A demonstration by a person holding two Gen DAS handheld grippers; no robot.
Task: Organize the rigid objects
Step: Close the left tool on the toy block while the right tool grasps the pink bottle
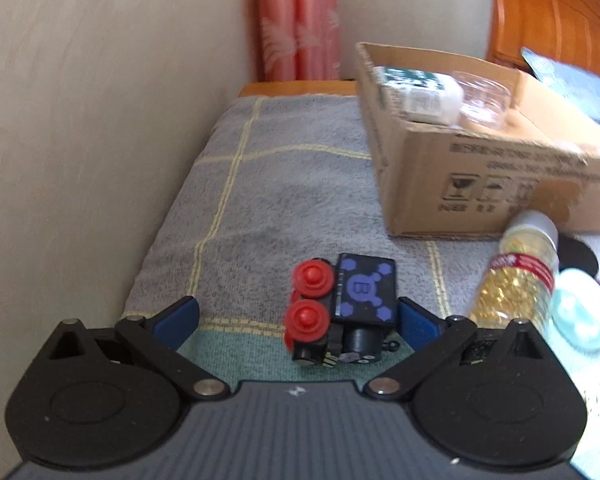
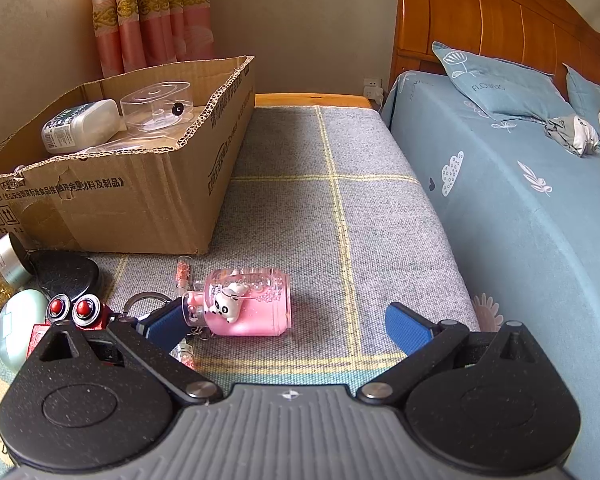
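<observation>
Right wrist: 1 pink jar [image 2: 246,304].

Both your wrist cameras sit low over the grey blanket [image 1: 284,184], facing the far wall. Left looks close along the wall side, right nearer the bed [image 2: 520,200]; both share the cardboard box [image 1: 472,184].

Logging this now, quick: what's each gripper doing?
Left gripper: open, straddling the black toy robot, not gripping.
Right gripper: open, holding nothing.
</observation>
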